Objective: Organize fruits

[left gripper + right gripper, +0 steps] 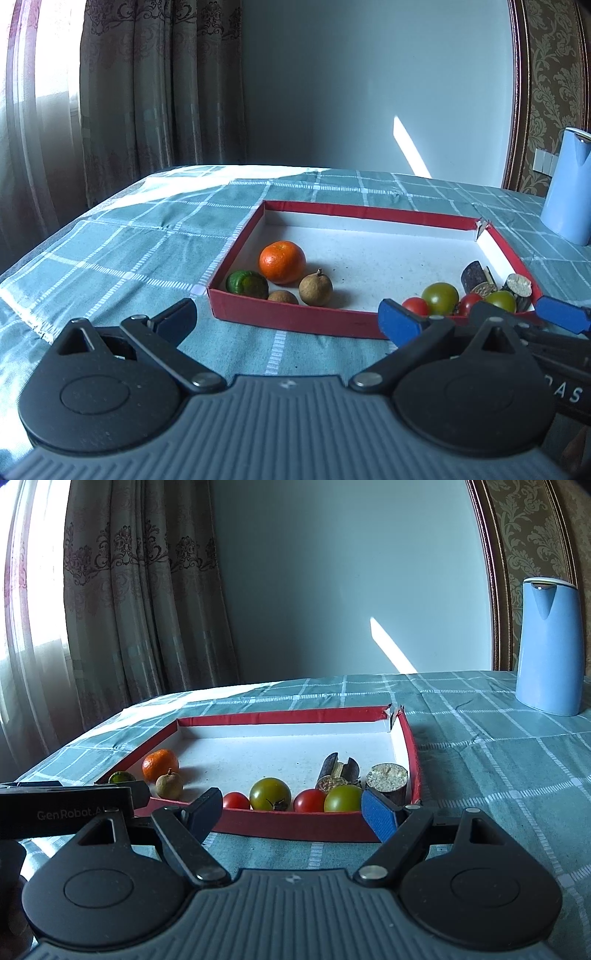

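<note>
Red tray [295, 320] on checked tablecloth [122, 258]: orange [282, 262], green citrus [246, 284], two longans [315, 290] at left; tomatoes [269, 794], red and green, plus dark cane pieces [386, 781] at right. All fruit lies beyond my tongs, none between fingers. My left gripper [288, 319] spread wide, empty; my right gripper [295, 812] apart, empty. Both tilt slightly down, just short of tray's near wall.

blue jug [570, 192] cut by right edge, tomatoes [469, 303] partly hidden
</note>
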A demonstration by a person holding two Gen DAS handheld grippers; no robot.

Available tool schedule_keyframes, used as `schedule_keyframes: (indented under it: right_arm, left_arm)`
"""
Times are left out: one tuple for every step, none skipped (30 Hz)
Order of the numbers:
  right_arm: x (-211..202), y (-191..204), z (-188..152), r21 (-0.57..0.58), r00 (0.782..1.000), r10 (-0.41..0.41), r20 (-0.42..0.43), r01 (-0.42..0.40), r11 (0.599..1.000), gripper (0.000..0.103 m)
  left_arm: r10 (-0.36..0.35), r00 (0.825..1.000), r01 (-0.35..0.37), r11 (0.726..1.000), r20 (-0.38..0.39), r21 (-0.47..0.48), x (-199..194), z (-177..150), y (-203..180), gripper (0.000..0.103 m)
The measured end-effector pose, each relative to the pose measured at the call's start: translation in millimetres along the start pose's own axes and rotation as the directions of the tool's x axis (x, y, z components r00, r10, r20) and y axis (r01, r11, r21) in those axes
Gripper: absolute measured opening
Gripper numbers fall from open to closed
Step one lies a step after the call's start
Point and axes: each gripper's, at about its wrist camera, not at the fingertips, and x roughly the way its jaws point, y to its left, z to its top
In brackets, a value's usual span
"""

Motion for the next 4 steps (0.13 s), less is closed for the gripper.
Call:
schedule_keyframes:
  right_arm:
    - [0.0,-0.1,-0.1,0.001,1.000,0.000,0.001,0.000,1.000,0.082]
    - [-0.1,-0.3,-0.1,0.002,1.000,0.001,0.002,-0.001,1.000,0.082]
    - [0.2,-0.9,0.1,0.005,1.000,0.001,0.001,-0.001,1.000,0.082]
    - [0.3,-1.1,0.1,0.006,1.000,0.002,0.000,-0.002,1.000,0.082]
  left_arm:
    - [-0.001,1.000,0.001,1.000,0.000,0.002,0.0,-0.8,-0.2,0.103]
    - [-0.004,1.000,0.004,1.000,-0.002,-0.001,-0.1,-1.6,0.1,0.103]
    - [-0.008,1.000,0.008,1.000,-0.001,-0.004,-0.3,-2.3,0.7,0.103]
    - [-0.011,1.000,0.011,1.000,0.000,-0.007,-0.3,-2.8,1.1,0.103]
